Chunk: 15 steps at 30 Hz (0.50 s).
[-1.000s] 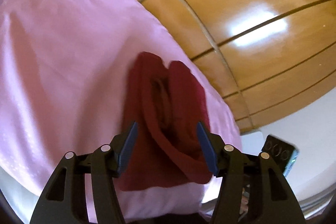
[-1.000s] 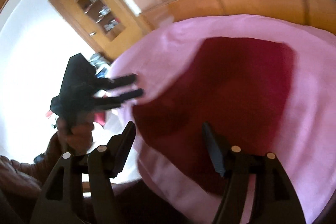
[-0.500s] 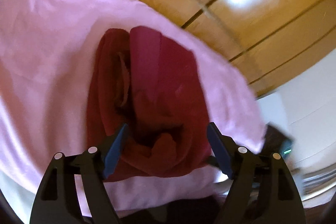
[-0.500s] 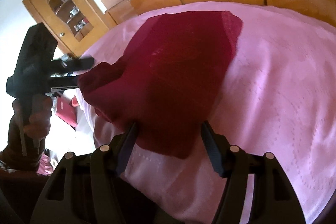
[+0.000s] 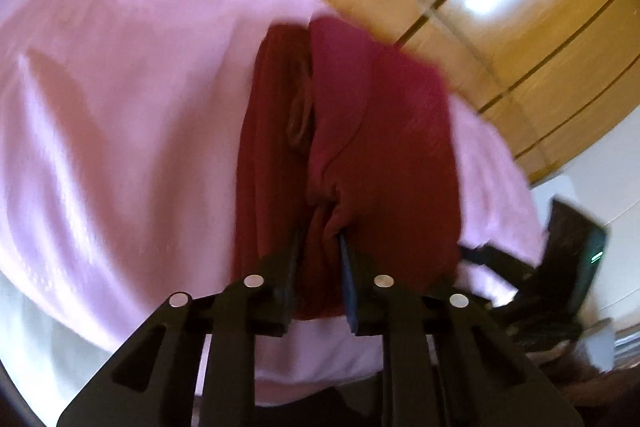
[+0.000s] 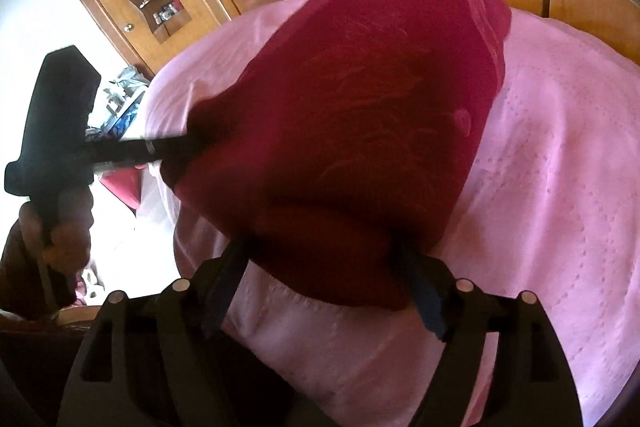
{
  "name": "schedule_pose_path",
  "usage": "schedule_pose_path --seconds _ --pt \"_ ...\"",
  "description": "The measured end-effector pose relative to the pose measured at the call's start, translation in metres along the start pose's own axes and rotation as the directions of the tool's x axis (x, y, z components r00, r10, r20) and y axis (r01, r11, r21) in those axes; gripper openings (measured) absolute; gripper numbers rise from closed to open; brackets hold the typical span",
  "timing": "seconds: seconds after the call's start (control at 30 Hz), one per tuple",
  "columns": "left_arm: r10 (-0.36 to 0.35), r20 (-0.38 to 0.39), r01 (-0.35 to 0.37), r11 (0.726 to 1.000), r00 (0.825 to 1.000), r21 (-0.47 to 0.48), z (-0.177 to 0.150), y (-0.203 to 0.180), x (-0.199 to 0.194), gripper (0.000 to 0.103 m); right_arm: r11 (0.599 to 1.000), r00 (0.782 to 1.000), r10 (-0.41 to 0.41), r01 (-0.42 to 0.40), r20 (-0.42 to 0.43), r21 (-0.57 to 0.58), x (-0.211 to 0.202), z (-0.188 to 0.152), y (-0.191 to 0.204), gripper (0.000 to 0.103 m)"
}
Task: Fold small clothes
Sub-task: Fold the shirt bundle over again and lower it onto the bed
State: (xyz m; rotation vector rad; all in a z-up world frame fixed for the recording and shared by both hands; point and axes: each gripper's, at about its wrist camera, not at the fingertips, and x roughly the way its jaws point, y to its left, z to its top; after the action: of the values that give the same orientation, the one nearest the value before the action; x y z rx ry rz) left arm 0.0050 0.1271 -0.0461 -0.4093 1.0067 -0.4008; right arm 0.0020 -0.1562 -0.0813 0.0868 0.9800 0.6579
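Dark red garment [image 5: 360,147], small and already folded lengthwise into a thick bundle, lies on a pink bedspread [image 5: 120,107] near the bed's near edge, wooden wardrobe panels [image 5: 500,7] behind. Left hand-held gripper [image 5: 320,247] has just been closing, and its jaws now pinch a bunched ridge of the cloth at the bundle's near end; the fabric puckers between the pads, so it reads as clamped on the garment. Right hand-held gripper [image 6: 324,267] has just been opening, and its jaws stand wide, straddling the garment's near corner [image 6: 340,287] with cloth between them, but the pads do not look pressed in, so released, not yet gripping. From the right wrist view the left hand-held gripper [image 6: 176,147] enters the cloth's left edge, held by a hand [image 6: 60,223]. Step in hand, as a judgement: taking hold of the near end with both tools to make a crosswise fold. Next move calls for the right jaws to close on the corner, then both lifting together and carrying the near end over toward the far end, keeping layers aligned.
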Motion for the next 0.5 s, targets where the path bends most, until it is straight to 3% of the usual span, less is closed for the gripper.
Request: schedule_pose_path --seconds 0.13,0.23,0.4,0.47,0.5 --pt "0.001 0.071 -0.002 1.000 0.997 0.006 0.031 -0.005 -0.008 0.057 0.999 0.999 0.037 -0.037 0.000 0.030 -0.012 0.004 -0.012 0.079" --pt "-0.010 0.102 0.008 1.000 0.995 0.026 0.056 -0.013 -0.003 0.068 0.997 0.999 0.038 -0.040 0.032 0.073 -0.027 0.009 -0.028 0.085" --pt "0.033 0.036 -0.033 0.999 0.999 -0.013 0.087 -0.010 0.047 0.068 0.968 0.992 0.052 -0.079 0.119 0.237 -0.043 0.031 -0.073 0.087" --pt "0.013 0.003 -0.013 0.999 1.000 -0.029 0.092 -0.007 0.064 0.053 0.949 0.988 0.059 -0.099 0.140 0.299 -0.037 0.045 -0.090 0.087" --pt "-0.002 -0.015 0.002 0.999 1.000 -0.035 0.091 -0.006 0.069 0.032 0.940 0.988 0.063 -0.107 0.144 0.324 -0.033 0.049 -0.096 0.087"
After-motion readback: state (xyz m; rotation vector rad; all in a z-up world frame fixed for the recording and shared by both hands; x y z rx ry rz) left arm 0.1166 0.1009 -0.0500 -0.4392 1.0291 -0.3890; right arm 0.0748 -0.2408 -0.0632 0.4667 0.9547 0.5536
